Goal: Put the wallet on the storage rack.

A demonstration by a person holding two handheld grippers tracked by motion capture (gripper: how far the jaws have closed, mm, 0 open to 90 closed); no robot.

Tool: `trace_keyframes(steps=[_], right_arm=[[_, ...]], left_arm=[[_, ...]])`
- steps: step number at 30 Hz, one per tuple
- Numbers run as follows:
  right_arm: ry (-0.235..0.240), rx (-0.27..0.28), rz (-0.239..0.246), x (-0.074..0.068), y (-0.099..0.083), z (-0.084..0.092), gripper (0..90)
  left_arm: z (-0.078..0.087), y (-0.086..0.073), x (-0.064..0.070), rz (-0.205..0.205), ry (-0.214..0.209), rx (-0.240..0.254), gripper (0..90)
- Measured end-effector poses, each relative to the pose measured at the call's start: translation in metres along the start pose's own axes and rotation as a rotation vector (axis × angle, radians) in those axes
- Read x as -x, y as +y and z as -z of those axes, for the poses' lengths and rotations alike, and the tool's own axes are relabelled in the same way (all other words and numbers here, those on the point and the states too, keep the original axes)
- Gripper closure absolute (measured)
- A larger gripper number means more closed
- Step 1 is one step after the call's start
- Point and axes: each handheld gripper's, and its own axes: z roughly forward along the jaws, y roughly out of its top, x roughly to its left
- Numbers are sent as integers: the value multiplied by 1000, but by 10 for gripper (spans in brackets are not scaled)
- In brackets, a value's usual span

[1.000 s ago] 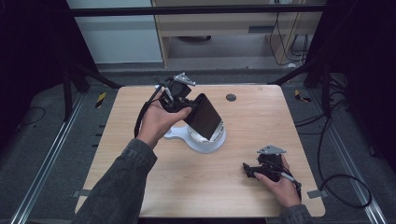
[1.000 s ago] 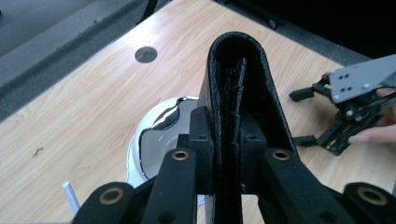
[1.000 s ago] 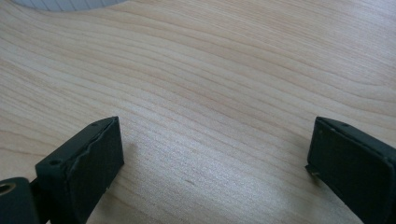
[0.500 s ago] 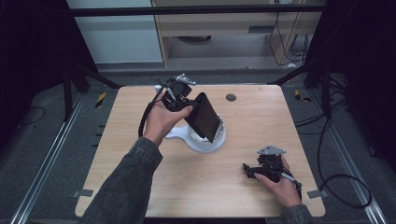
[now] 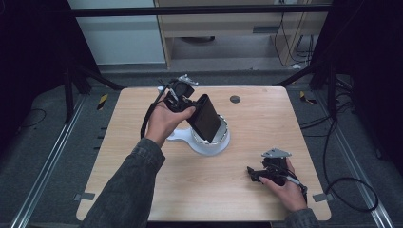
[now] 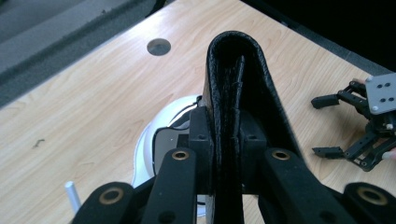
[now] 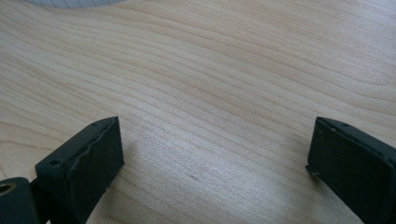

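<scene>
One big pale wooden table (image 5: 266, 142) holds a round white plastic stand (image 5: 209, 142). The left gripper (image 6: 224, 140) squeezes a flat black leather wallet (image 5: 205, 118), tilted over the stand. Next, lower it gently in. The right gripper (image 5: 254, 174) rests open.

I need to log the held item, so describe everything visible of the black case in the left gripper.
The black case looks like grained leather, flat and folded, with a rounded closed far edge. The left hand-held gripper is shut on its near end, one pad on each face. It hangs tilted, its lower end over the white round stand on the wooden table; whether they touch is unclear.
</scene>
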Motion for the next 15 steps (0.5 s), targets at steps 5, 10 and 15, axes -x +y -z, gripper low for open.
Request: trace_keyframes(steps=[5, 10, 15], right_arm=[[0, -1, -2, 0, 0, 0, 36], [1, 2, 0, 0, 0, 0, 35], [0, 1, 0, 0, 0, 0, 36]], left_arm=[[-15, -5, -2, 10, -12, -30, 796], [-24, -5, -4, 29, -42, -31, 796], [-30, -2, -6, 19, -16, -45, 791]])
